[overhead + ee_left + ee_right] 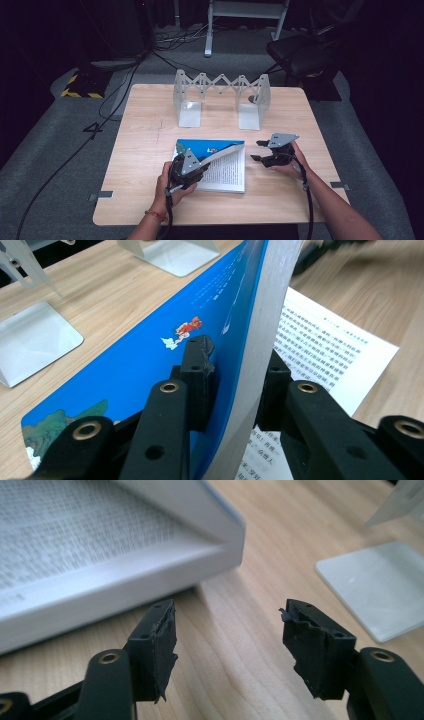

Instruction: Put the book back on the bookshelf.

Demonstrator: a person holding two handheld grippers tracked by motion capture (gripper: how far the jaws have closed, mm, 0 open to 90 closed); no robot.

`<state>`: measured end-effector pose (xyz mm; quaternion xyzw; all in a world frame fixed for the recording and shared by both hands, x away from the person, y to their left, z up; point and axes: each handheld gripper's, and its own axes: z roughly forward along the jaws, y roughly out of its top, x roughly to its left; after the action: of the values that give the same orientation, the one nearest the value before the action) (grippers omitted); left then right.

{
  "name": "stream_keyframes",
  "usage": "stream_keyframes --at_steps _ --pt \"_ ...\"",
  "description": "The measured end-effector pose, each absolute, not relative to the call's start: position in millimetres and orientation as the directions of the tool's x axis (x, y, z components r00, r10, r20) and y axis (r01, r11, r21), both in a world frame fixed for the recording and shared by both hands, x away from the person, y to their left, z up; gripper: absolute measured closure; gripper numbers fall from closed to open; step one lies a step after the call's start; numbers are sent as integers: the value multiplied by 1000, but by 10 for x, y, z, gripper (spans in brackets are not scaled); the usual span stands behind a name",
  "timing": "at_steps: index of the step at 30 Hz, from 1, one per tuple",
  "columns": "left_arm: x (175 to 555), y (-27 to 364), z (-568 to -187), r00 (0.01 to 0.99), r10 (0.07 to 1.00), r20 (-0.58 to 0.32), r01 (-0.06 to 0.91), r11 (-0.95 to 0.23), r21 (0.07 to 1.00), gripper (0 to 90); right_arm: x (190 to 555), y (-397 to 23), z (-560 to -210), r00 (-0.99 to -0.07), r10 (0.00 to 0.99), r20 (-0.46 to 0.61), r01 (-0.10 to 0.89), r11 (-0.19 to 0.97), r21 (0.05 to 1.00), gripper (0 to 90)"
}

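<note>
A book with a blue cover [207,147] lies partly open in the middle of the wooden table [145,150]. My left gripper [192,167] is shut on the raised front part: the blue cover [150,355] and a thick sheaf of pages [260,335] sit between its jaws, lifted off the printed page [320,350] below. To the right of the book my right gripper [257,150] is open and holds nothing. In the right gripper view the gripper [227,635] hovers just above the wood, with the book's corner [220,545] close ahead to the left.
A metal extendable bookend rack [220,95] stands at the back of the table, its two flat base plates [189,114] facing the book. One base plate [380,590] lies ahead right of the right gripper. A dark chair [300,52] and cables lie beyond the table.
</note>
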<state>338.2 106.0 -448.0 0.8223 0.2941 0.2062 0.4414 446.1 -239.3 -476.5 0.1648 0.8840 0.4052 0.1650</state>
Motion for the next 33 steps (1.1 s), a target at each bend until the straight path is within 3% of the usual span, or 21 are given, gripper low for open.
stream_keyframes --at_steps 7,12,17,20,33 --pt "3372 1157 -4441 740 671 47 298 -389 871 726 4497 -2205 -4969 -906 392 -159 155 656 739 388" --pt "3381 1170 -4444 746 665 35 297 -379 877 728 4533 -2173 -5012 -916 388 -97 169 596 785 390" --pt "3390 1191 -4429 749 662 20 300 -366 881 728 4482 -2142 -4944 -923 372 -97 138 557 819 428" --pt "3401 1193 -4402 761 649 -5 310 -357 881 729 4480 -2195 -4863 -926 375 -32 162 475 865 450" --pt "3284 1145 -4352 816 577 -46 271 -311 911 731 4292 -2199 -4351 -913 404 -59 87 334 938 504"
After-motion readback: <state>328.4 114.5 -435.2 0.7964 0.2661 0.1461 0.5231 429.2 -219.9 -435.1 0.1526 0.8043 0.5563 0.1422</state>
